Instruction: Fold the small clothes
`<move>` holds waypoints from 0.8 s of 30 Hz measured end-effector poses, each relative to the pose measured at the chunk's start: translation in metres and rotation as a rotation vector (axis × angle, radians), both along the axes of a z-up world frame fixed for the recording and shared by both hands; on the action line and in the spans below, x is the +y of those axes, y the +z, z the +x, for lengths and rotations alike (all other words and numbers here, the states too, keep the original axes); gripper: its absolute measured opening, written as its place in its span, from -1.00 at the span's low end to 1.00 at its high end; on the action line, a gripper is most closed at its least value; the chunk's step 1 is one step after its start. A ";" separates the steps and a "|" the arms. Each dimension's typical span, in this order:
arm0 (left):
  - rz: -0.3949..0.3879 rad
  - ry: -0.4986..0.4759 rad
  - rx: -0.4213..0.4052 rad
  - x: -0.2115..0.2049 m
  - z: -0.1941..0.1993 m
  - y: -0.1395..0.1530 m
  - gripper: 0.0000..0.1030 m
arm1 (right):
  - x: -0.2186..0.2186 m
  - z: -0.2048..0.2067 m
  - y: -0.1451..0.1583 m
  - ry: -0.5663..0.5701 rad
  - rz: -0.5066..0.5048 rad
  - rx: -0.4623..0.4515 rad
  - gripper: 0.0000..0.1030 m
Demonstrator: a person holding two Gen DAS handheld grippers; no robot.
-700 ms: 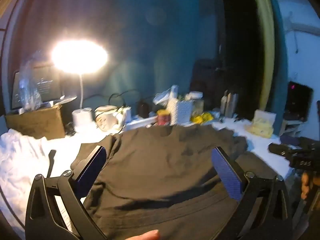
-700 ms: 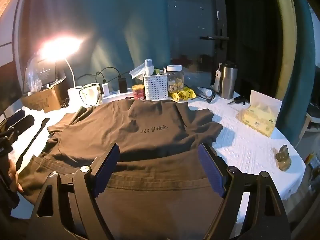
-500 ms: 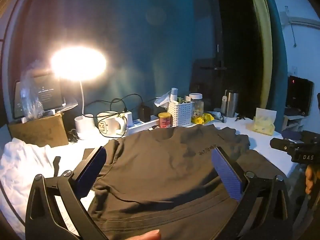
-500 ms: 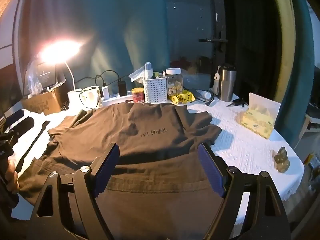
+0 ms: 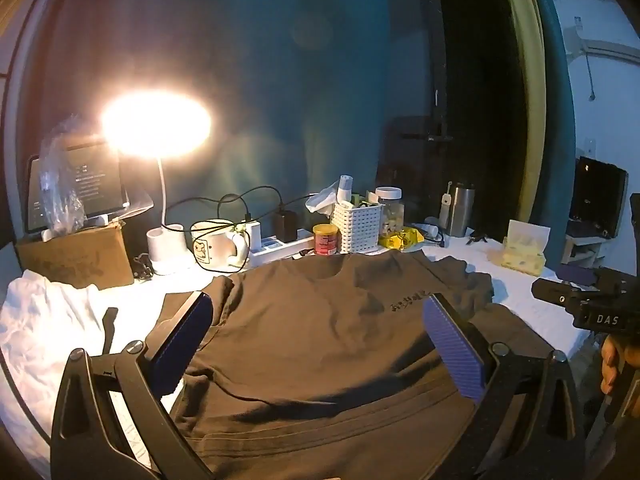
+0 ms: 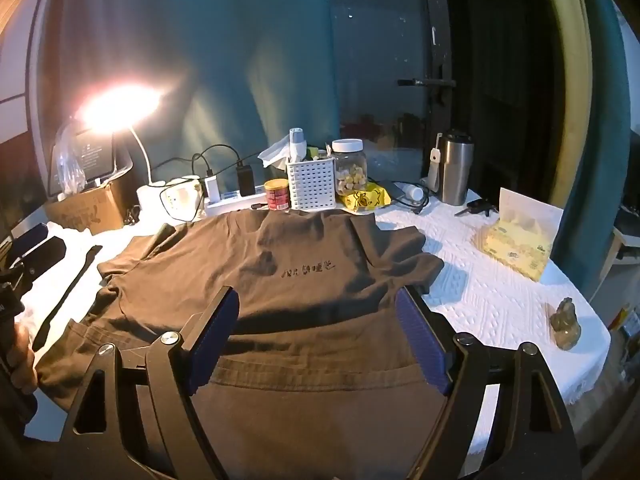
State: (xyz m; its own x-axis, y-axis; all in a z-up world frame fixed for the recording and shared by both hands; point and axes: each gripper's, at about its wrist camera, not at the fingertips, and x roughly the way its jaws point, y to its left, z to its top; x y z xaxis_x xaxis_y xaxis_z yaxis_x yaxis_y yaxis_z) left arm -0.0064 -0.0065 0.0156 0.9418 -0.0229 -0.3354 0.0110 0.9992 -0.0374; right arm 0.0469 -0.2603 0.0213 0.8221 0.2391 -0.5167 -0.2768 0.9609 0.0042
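A dark brown T-shirt [image 5: 316,332] [image 6: 280,268] lies spread flat on the white tablecloth [image 6: 492,292], collar toward the far clutter, dark lettering on its chest. Its hem hangs over the near table edge. My left gripper [image 5: 316,320] hovers above the shirt's left half, jaws wide open, nothing between the blue pads [image 5: 184,340]. Over the shirt's lower middle my right gripper [image 6: 318,312] is also wide open and holds nothing. In the left wrist view the other gripper's black body [image 5: 588,304] shows at the right edge, with a hand under it.
Behind the collar stand a lit desk lamp [image 5: 156,124], a mug [image 5: 212,246], a power strip [image 6: 236,204], a red tin [image 6: 277,194], a white basket [image 6: 311,184], a jar [image 6: 350,166] and a steel tumbler [image 6: 454,168]. A yellow tissue pack [image 6: 516,240], a small figurine [image 6: 566,322], a cardboard box [image 5: 76,256], white cloth [image 5: 32,320].
The left wrist view has tilted up a little, so the shirt and far clutter sit lower in frame. The right gripper has barely shifted. Both stay open.
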 end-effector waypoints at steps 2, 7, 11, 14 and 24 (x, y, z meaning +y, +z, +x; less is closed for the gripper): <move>-0.001 0.003 -0.001 0.001 0.000 0.000 1.00 | 0.000 0.001 0.000 0.000 0.000 0.001 0.62; 0.003 0.023 -0.002 0.001 0.002 0.002 1.00 | -0.001 0.002 0.000 0.001 0.002 0.000 0.62; 0.006 0.028 0.003 0.002 0.003 0.002 1.00 | -0.001 0.003 0.001 0.001 0.006 0.003 0.62; 0.004 0.032 0.000 0.001 0.004 0.001 1.00 | -0.001 0.005 0.001 0.003 0.006 0.003 0.62; -0.012 0.041 0.006 0.008 0.004 -0.001 1.00 | 0.001 0.007 0.001 0.005 0.002 0.004 0.62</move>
State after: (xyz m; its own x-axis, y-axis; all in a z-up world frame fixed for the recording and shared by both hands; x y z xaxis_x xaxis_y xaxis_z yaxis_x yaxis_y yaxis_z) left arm -0.0026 0.0019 0.0148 0.9398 0.0118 -0.3414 -0.0303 0.9983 -0.0489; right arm 0.0541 -0.2590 0.0224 0.8188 0.2440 -0.5197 -0.2812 0.9596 0.0075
